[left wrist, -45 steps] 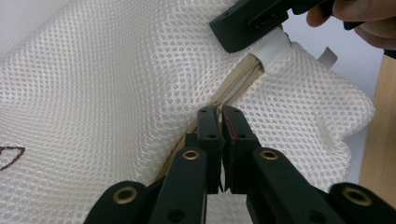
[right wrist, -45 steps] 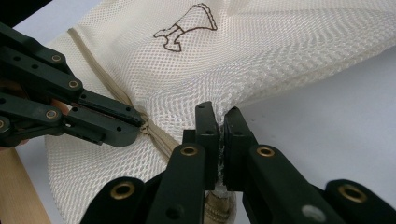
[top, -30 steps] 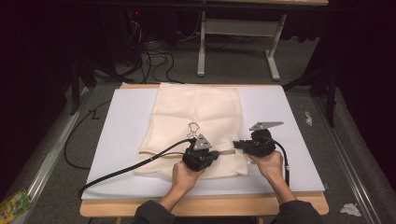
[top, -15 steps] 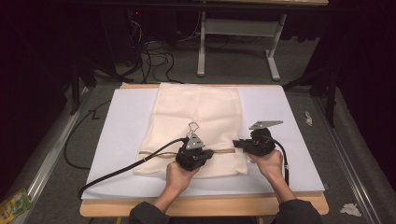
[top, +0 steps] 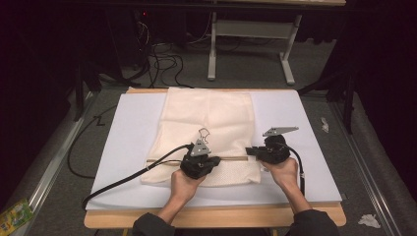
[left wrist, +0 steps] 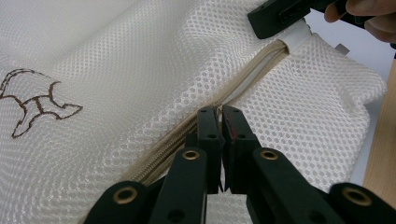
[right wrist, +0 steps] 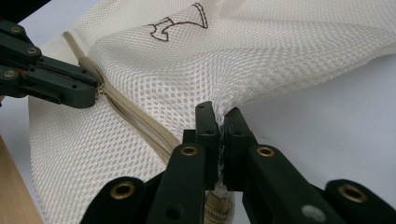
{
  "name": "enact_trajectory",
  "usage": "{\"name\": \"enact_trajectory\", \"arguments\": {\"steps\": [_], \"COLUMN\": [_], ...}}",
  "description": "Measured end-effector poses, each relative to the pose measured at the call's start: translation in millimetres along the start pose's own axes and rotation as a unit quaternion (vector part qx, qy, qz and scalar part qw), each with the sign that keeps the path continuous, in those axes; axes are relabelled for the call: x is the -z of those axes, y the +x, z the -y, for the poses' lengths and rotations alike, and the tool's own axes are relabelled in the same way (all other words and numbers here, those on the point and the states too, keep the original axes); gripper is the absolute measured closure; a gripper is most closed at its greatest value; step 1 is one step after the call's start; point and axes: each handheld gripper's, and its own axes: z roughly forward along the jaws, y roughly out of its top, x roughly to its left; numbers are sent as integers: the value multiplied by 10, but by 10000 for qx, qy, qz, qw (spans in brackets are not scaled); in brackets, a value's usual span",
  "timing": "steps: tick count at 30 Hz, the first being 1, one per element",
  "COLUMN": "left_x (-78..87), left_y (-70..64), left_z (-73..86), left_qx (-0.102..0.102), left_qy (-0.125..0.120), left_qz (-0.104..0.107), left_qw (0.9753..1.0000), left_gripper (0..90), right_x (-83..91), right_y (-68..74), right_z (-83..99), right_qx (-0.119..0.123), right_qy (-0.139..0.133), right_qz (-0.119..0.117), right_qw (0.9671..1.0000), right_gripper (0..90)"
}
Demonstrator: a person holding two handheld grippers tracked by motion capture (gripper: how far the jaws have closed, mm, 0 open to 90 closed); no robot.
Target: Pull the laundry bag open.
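My high view looks forward and down on the bench (top: 314, 147) from afar. Each gripper view sits close, low along its own fingers, and both share the bag's (left wrist: 140, 60) zipper (right wrist: 135, 116).

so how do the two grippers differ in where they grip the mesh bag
The left gripper is shut on the zipper partway along the mesh bag; the right gripper pinches the bag's edge where the zipper ends. In the high view, the left sits over the fabric, the right at its side over the white sheet. Both have their jaws closed.
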Motion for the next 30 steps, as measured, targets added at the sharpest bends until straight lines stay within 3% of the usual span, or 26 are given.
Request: {"name": "enact_trajectory", "arguments": {"steps": [30], "left_x": [202], "left_y": [139], "left_z": [59], "left_qx": [46], "left_qy": [-38], "left_qz": [-163], "left_qw": [9998], "left_gripper": [874], "right_x": [25], "right_y": [-27], "right_z": [-1], "right_qx": [41], "right_qy": [-68], "right_qz": [-3], "right_qw": [10000], "right_gripper": [890]}}
